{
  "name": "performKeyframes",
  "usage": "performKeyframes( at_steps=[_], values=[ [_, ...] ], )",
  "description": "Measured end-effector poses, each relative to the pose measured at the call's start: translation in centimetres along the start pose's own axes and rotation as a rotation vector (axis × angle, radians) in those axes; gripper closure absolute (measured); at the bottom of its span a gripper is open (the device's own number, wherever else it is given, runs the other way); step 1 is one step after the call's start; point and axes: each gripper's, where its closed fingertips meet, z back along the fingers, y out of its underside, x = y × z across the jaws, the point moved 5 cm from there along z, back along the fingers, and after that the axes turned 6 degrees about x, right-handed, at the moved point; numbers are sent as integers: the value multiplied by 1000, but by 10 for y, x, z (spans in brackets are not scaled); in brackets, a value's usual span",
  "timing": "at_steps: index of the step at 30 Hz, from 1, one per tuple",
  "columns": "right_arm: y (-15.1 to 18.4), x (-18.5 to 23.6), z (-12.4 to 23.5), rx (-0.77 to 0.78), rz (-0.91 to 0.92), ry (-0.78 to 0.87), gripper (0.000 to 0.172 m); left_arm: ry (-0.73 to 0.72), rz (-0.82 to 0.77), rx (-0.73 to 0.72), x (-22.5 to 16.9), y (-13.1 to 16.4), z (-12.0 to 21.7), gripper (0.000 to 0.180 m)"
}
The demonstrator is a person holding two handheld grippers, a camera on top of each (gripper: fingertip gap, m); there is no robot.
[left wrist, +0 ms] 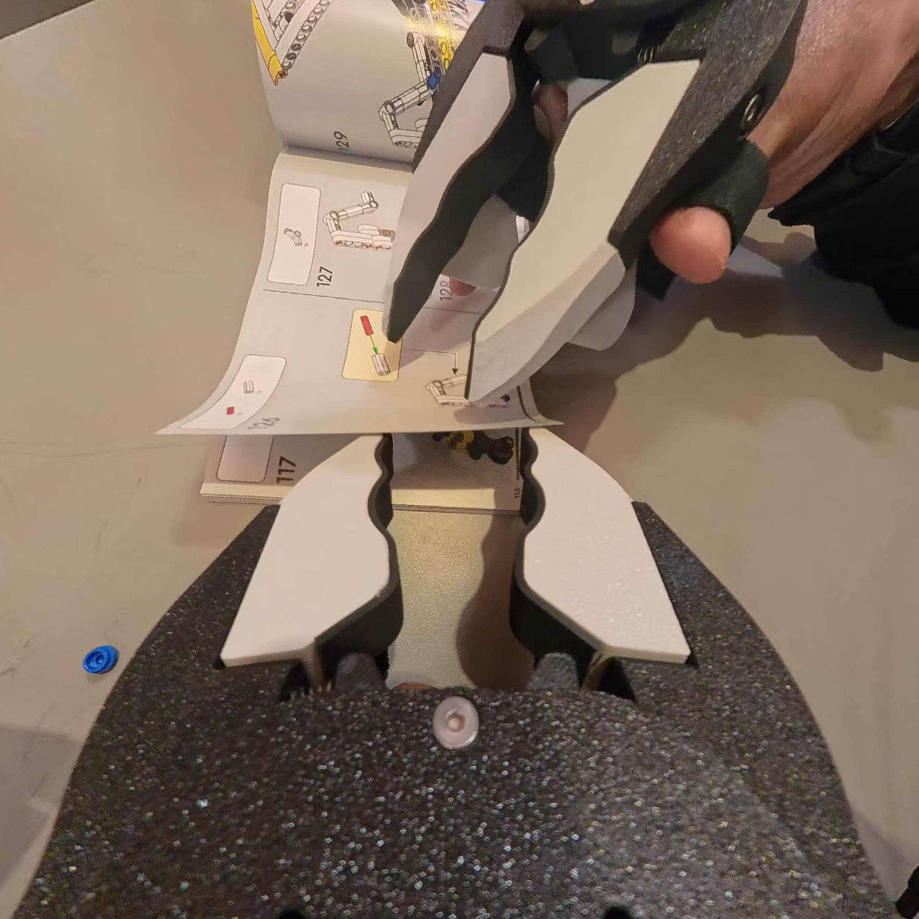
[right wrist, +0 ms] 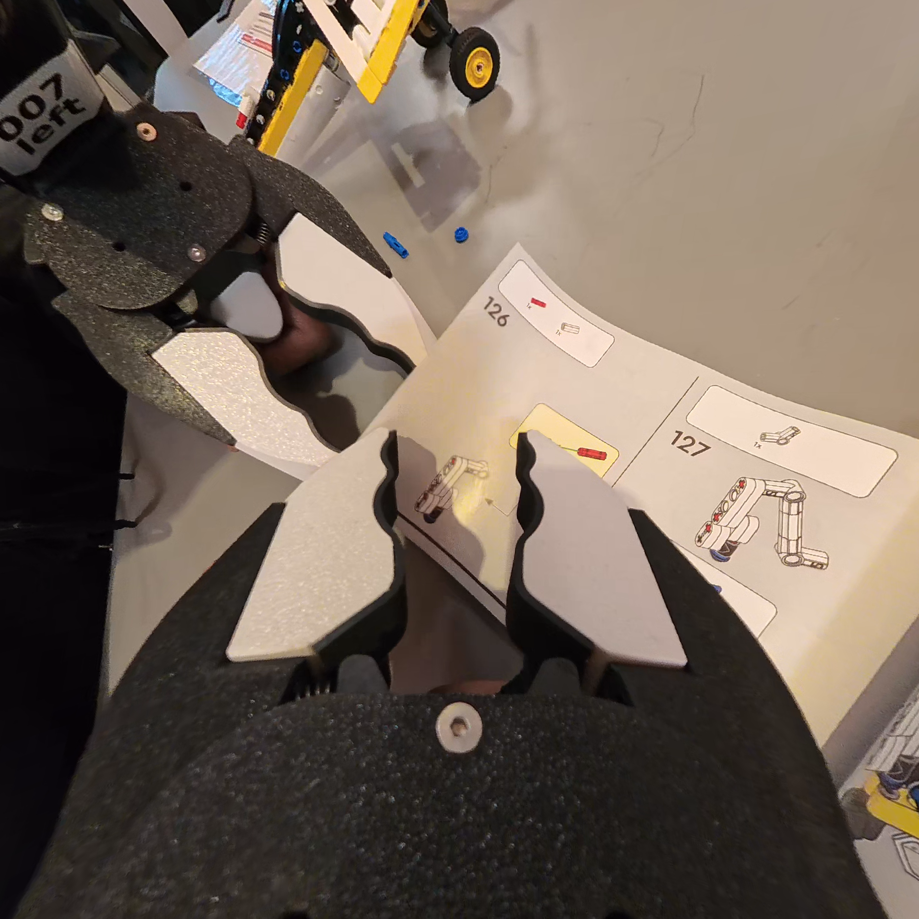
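- A booklet (left wrist: 308, 348) lies open on the tabletop (left wrist: 124, 298); one page (right wrist: 547, 388) is lifted and curved above the stack.
- The right claw (left wrist: 432, 368) is spread, with both fingertips on the upper face of the lifted page; nothing is pinched.
- The left claw (left wrist: 455, 437) is spread and bare, its fingertips just below the near edge of the lifted page, above the lower pages.
- A blue stud (left wrist: 100, 659) lies on the tabletop, left of the left claw.
- A blue pin (right wrist: 396, 244) lies near it.
- A yellow model (right wrist: 378, 45) stands farther off.
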Motion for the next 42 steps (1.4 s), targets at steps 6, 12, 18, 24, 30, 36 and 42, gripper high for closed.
performKeyframes(
  at_steps=[6,12,18,24,30,36,42],
  values=[
    [1,0,0,0,1,0,126,0,0,0,0,0,0,130],
    [-4,10,0,-16,29,-28,125,0,0,2,0,0,0,130],
    [-6,13,-9,1,32,-16,121,-4,-5,4,0,0,0,130],
    [-3,8,-9,17,28,12,121,-5,-8,4,0,0,0,130],
    [-2,4,-4,-2,12,4,122,-4,-9,4,0,0,0,130],
    [0,4,-2,-17,-3,-35,122,-1,-4,6,0,0,-1,130],
    [3,6,-1,-20,-6,-60,122,1,0,5,1,0,-1,130]
  ],
)
